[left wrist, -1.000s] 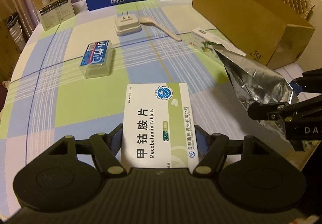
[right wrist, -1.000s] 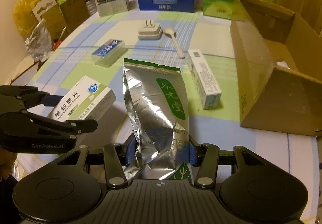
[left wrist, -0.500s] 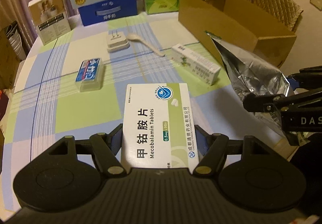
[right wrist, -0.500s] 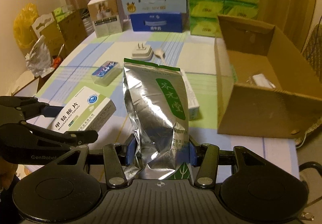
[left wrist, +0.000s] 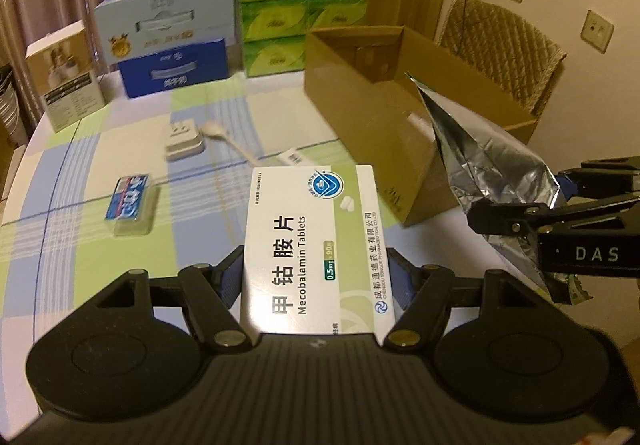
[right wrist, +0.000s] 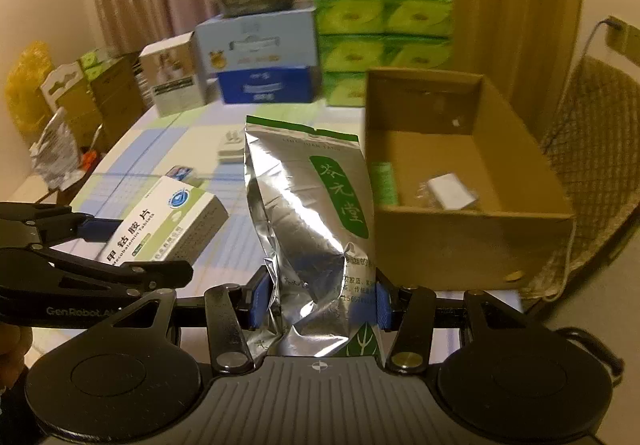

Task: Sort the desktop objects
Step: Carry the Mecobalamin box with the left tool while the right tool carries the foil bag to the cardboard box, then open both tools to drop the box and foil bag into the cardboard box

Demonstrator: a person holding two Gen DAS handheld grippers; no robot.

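Left gripper (left wrist: 316, 277): blue pads pressed against both sides of the white-and-green tablet box (left wrist: 316, 241), which is held clear of the table (left wrist: 80, 173) at the centre of the left wrist view.

Right gripper (right wrist: 318, 301): pads pinching the lower part of the silver foil pouch (right wrist: 308, 205), which stands upright at frame centre.

Cardboard box (right wrist: 472, 237): open-topped, at the right of the right wrist view, just beside the pouch. It contains a small white item (right wrist: 452, 191); what it is cannot be made out.

On the table, left of centre in the left wrist view: a blue-labelled clear case (left wrist: 132, 203), a white plug adapter (left wrist: 184, 141) and a pale spoon (left wrist: 232, 139).
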